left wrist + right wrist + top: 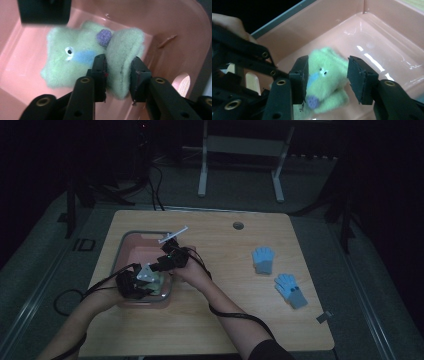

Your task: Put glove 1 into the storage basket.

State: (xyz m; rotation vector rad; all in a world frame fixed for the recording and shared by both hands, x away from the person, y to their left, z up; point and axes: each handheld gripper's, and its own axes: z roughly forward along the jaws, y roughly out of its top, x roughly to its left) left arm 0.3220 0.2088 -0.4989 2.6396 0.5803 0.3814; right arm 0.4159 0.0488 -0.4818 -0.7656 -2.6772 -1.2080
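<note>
In the dim high view the green fuzzy glove [159, 281] is mostly hidden under both grippers at lower left. The left gripper [117, 75] pinches its folded cuff inside the pink basin [180, 27]. The right gripper [327, 80], angled down, straddles the glove with jaws spread, its right pad clear.

Green glove [324, 82] bottom behind claw jaws

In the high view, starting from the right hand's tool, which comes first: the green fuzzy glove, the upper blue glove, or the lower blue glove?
1. Green fuzzy glove, in the pink tub, right at the right tool.
2. Upper blue glove, mid-right of the table.
3. Lower blue glove, farther right, nearer the person's edge.
</note>
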